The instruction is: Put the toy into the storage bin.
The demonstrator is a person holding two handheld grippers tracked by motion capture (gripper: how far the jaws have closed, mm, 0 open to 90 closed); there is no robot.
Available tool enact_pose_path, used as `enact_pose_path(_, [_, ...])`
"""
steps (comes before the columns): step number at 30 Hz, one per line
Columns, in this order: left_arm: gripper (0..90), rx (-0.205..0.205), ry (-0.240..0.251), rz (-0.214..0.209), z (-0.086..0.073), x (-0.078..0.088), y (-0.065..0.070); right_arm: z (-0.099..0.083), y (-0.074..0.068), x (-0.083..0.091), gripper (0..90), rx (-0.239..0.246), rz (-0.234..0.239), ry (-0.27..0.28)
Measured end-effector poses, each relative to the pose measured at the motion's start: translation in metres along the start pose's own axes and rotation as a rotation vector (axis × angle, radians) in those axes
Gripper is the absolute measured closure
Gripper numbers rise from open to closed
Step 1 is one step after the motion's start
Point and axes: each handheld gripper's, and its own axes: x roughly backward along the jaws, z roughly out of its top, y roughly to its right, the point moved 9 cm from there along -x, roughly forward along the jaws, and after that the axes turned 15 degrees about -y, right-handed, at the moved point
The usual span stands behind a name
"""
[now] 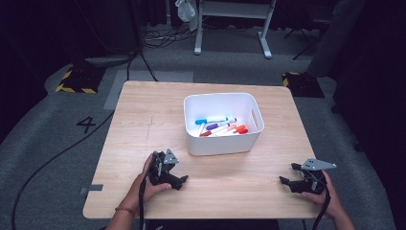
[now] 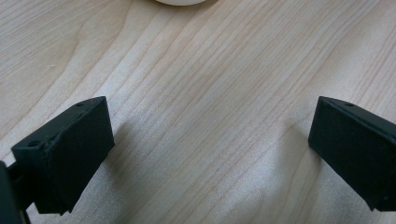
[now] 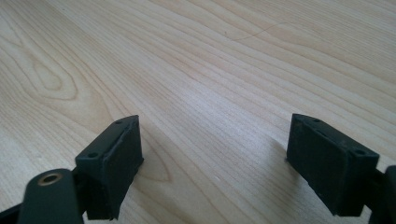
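Both our grippers rest low at the near edge of the wooden table [image 1: 143,110], one to each side. Left gripper [image 1: 179,181] sits just short of the white bin [image 1: 191,139], its jaws spread wide with nothing but bare wood grain between them in the left gripper view. Right gripper [image 1: 287,175] lies well apart from the bin, off toward the near right corner; its jaws likewise stand wide apart over empty wood in the right gripper view. We hold nothing in either tool.

Step in hand, as we judge it: a rest or start pose, with no reach begun. The markers [image 1: 221,125] lie in the bin, which stands mid-table a little beyond our hands.

Next move, in our estimate: lift one gripper, carry it up over the bin's rim, and tip it downward into the opening. The walls look tall, so we would likely need a steep approach from above rather than from the side.

Look of the markers: a loose heap on the bin floor, white barrels with coloured caps, including blue, purple, orange and red. They lie roughly parallel, some overlapping, so picking a single one cleanly may take care. Exact count we cannot tell.
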Motion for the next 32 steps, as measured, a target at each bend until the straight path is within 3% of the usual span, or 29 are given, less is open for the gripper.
enact_pose_path(32, [0.0,-0.007,-0.002,-0.003,0.0005,-0.0003,-0.0005,0.0002,0.0002,-0.0001,18.3,0.002,0.004,-0.001])
